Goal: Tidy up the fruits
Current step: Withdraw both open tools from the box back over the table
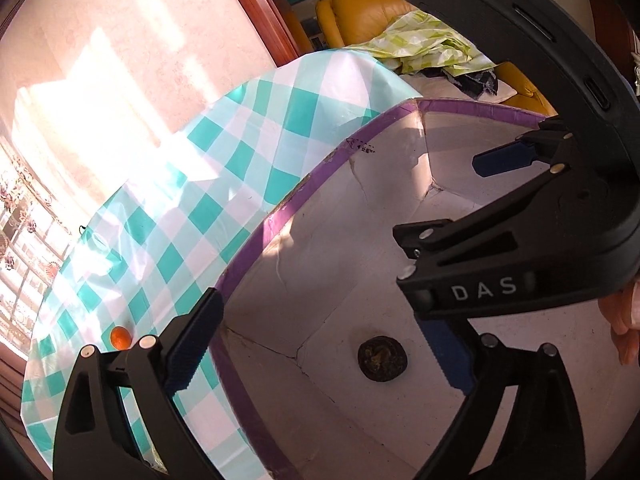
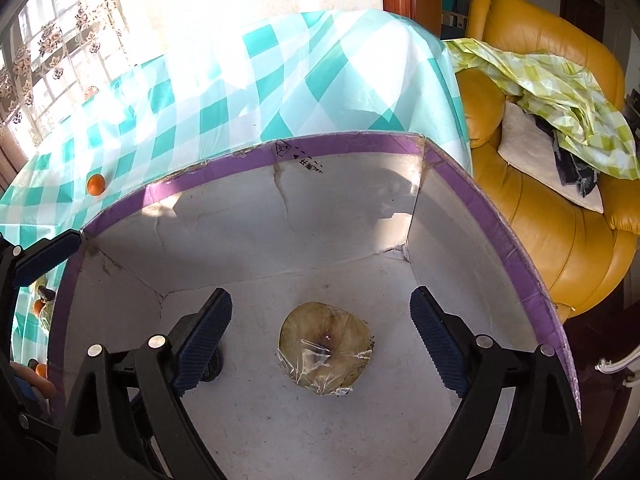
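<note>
A white cardboard box with a purple rim (image 2: 248, 164) stands on the teal checked tablecloth (image 2: 200, 92). A pale green fruit wrapped in clear film (image 2: 326, 348) lies on the box floor, straight below my open right gripper (image 2: 320, 336). A small dark round fruit (image 1: 382, 358) lies on the box floor in the left wrist view. My left gripper (image 1: 324, 344) is open and empty, one finger outside the box rim, one inside. The right gripper (image 1: 460, 200) also shows in that view, over the box. A small orange (image 1: 120, 337) lies on the cloth, also in the right wrist view (image 2: 96, 185).
A yellow leather armchair (image 2: 560, 240) with a green checked cloth (image 2: 552, 92) stands beyond the table's right end. More small oranges (image 2: 40, 370) and a green fruit (image 2: 46, 314) lie left of the box. A curtained window (image 2: 48, 52) is at the far left.
</note>
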`<state>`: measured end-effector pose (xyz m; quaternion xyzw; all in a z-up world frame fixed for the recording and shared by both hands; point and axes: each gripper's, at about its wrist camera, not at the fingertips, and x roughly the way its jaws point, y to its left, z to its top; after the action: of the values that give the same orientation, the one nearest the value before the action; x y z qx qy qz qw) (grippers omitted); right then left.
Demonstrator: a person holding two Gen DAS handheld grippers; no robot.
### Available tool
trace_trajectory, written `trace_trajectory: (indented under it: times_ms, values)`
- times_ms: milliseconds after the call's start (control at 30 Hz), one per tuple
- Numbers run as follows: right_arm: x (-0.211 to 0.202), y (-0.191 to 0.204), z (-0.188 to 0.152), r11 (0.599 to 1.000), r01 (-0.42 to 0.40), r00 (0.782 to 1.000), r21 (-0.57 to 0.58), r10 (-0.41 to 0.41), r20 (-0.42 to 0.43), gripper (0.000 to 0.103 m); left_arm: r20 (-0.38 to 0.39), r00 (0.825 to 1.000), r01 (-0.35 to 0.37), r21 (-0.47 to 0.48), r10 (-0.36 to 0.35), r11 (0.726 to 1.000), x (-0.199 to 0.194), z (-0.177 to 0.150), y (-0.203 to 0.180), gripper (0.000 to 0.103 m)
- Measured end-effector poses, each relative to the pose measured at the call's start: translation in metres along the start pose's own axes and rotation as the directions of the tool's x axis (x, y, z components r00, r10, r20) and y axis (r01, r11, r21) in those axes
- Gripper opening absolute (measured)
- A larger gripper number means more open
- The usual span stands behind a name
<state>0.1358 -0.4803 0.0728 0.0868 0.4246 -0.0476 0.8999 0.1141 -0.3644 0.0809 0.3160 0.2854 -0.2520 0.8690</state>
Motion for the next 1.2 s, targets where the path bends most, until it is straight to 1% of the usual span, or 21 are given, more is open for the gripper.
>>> trace_trajectory:
  times_ms: [33, 100, 133, 167, 233, 300, 400, 500, 633, 700, 800, 933, 1033, 1200]
  values:
    - [-0.003, 0.000, 0.001, 1.000, 0.001, 1.000, 0.003, -0.001, 0.013, 0.088, 0.020, 1.000, -0.009, -0.013, 0.009, 1.000, -0.004, 0.000, 0.003, 0.099]
    - [-0.008, -0.001, 0.003, 1.000, 0.007, 0.999, 0.006, -0.007, 0.031, 0.088, 0.063, 0.998, -0.017, -0.048, 0.020, 0.999, -0.013, -0.001, 0.011, 0.099]
    - [-0.012, -0.002, 0.005, 1.000, -0.008, 0.999, 0.015, 0.007, 0.044, 0.088, 0.086, 0.996, -0.019, -0.063, 0.024, 0.998, -0.018, -0.001, 0.013, 0.100]
    - [-0.017, -0.002, 0.006, 1.000, -0.013, 0.998, 0.024, 0.011, 0.057, 0.088, 0.109, 0.993, -0.029, -0.075, 0.037, 0.997, -0.024, -0.001, 0.016, 0.100]
    - [-0.028, -0.002, 0.008, 1.000, 0.008, 0.996, 0.026, -0.010, 0.088, 0.088, 0.159, 0.985, -0.047, -0.084, 0.060, 0.995, -0.036, -0.003, 0.019, 0.100]
    - [-0.042, -0.001, 0.010, 1.000, 0.015, 0.991, 0.026, -0.018, 0.134, 0.088, 0.188, 0.979, -0.057, -0.091, 0.074, 0.994, -0.044, -0.006, 0.023, 0.100]
    - [-0.064, 0.002, 0.013, 0.999, 0.026, 0.980, 0.034, -0.032, 0.196, 0.088, 0.225, 0.971, -0.055, -0.118, 0.081, 0.991, -0.056, -0.010, 0.032, 0.100]
    - [-0.078, 0.007, 0.015, 0.999, 0.036, 0.970, 0.029, -0.042, 0.238, 0.088, 0.233, 0.969, -0.052, -0.151, 0.087, 0.987, -0.069, -0.017, 0.041, 0.100]
    - [-0.095, 0.018, 0.011, 0.999, 0.046, 0.954, 0.019, -0.049, 0.296, 0.088, 0.240, 0.970, 0.005, -0.210, 0.047, 0.978, -0.080, -0.030, 0.055, 0.100]
    - [-0.101, 0.022, 0.008, 0.999, 0.041, 0.948, 0.020, -0.045, 0.314, 0.088, 0.248, 0.968, 0.014, -0.236, 0.046, 0.972, -0.086, -0.039, 0.061, 0.100]
    - [-0.107, 0.028, 0.004, 1.000, 0.016, 0.945, 0.025, -0.024, 0.327, 0.089, 0.261, 0.964, 0.024, -0.279, 0.052, 0.960, -0.094, -0.054, 0.071, 0.100]
    - [-0.114, 0.039, 0.001, 1.000, -0.019, 0.947, 0.022, 0.011, 0.321, 0.089, 0.252, 0.965, 0.020, -0.325, 0.067, 0.945, -0.100, -0.074, 0.083, 0.100]
    - [-0.122, 0.051, -0.001, 1.000, -0.027, 0.942, 0.000, 0.025, 0.334, 0.089, 0.244, 0.967, 0.016, -0.349, 0.074, 0.937, -0.104, -0.088, 0.090, 0.100]
    - [-0.139, 0.078, -0.004, 0.997, -0.066, 0.931, -0.046, 0.078, 0.357, 0.089, 0.248, 0.965, 0.018, -0.369, 0.080, 0.929, -0.113, -0.109, 0.100, 0.099]
